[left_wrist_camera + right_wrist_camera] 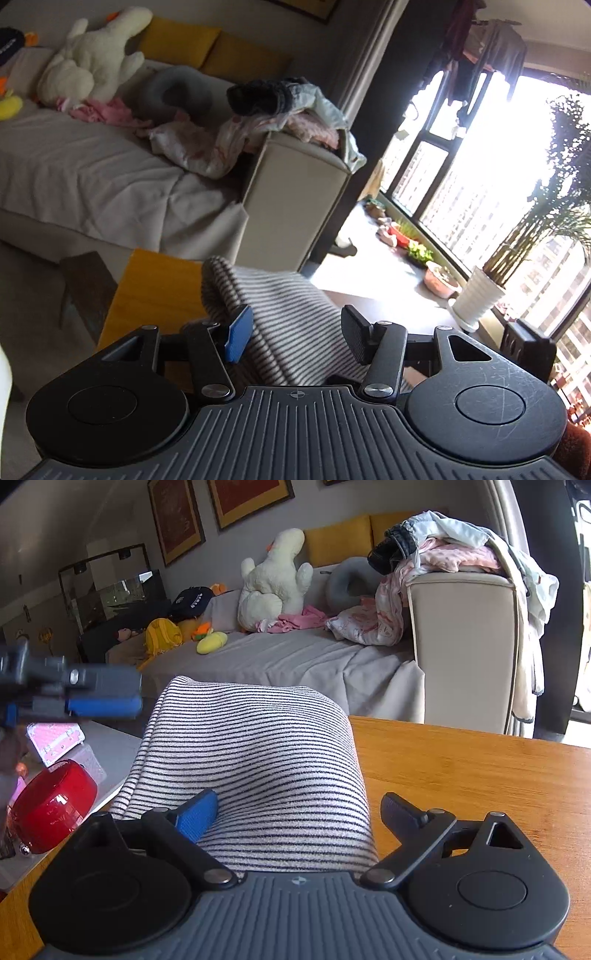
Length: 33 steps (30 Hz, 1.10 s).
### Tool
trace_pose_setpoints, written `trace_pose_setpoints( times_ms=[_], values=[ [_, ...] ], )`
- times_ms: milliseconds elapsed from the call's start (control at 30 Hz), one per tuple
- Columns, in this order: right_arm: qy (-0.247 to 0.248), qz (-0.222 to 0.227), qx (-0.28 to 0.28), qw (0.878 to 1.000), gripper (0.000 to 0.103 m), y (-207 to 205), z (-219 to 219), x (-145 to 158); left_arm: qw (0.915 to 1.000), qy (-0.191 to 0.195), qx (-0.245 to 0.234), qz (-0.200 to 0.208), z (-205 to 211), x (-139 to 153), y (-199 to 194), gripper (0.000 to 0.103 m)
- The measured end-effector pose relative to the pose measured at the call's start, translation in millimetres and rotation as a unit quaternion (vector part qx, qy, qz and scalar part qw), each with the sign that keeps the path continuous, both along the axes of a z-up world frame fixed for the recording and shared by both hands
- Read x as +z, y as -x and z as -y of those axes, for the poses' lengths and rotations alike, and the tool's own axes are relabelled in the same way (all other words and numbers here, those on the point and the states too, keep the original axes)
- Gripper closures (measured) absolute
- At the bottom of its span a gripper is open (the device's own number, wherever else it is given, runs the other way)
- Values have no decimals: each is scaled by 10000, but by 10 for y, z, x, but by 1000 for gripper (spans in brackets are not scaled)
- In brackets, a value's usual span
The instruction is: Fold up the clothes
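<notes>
Living room setup, wooden tabletop (461, 771) in front of a sofa (461, 646) piled with laundry. Right hand-held gripper (299, 812) is spread wide with nothing pinched, sitting over the striped garment (251, 746), blue pad touching the cloth. Left hand-held gripper (295, 336) is open too, straddling the same folded stripes near the tabletop edge. My worry: a grab that only catches the top layer would pull the fold apart or drag it off the edge. The dark cap (192, 600) has lettering, too small to read.
</notes>
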State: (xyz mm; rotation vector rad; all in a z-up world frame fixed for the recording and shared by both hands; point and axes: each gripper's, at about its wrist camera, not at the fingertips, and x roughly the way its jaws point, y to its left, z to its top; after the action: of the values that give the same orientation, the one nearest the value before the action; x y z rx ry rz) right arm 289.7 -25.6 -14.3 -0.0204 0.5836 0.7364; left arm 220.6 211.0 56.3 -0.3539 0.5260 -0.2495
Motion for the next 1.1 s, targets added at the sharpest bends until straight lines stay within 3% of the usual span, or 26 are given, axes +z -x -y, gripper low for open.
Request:
trace_pose_setpoints(
  times_ms=[133, 200, 267, 333, 400, 467, 567, 667, 833, 900, 967, 1100],
  values=[
    [445, 590, 41, 9973, 10, 208, -12, 160, 9992, 115, -187, -334, 55, -61, -509, 44],
    [535, 901, 116, 9944, 22, 368, 37, 293, 9969, 320, -118, -707, -34, -263, -726, 45],
    [427, 976, 408, 9935, 59, 505, 63, 446, 9947, 466, -89, -909, -129, -478, -834, 51],
    [189, 709, 761, 9944, 63, 549, 18, 524, 9944, 638, -163, -823, -196, -580, -824, 51],
    [104, 358, 1122, 9930, 63, 575, -101, 508, 9919, 919, -162, -859, -273, -623, -828, 52],
    [419, -9, 1333, 9902, 63, 563, -287, 317, 9897, 1085, -152, -917, -335, -658, -867, 55],
    [705, 404, 1290, 9883, 62, 722, -351, 156, 9888, 1171, -140, -913, -363, -707, -872, 60],
    [636, 122, 1235, 9902, 62, 692, -275, 204, 9904, 1105, -108, -828, -324, -695, -829, 60],
    [655, 132, 1265, 9897, 61, 722, -174, 289, 9947, 853, -13, -569, -259, -556, -678, 58],
    [387, 81, 1208, 9919, 54, 698, -39, 385, 9961, 761, 117, -438, -284, -411, -503, 49],
    [133, 163, 937, 9954, 32, 629, 125, 476, 9969, 635, 309, -345, -313, -302, -269, 45],
    [-290, -254, 228, 9990, 25, 291, 353, 427, 9951, 737, 441, -498, -320, -295, 79, 39]
  ],
)
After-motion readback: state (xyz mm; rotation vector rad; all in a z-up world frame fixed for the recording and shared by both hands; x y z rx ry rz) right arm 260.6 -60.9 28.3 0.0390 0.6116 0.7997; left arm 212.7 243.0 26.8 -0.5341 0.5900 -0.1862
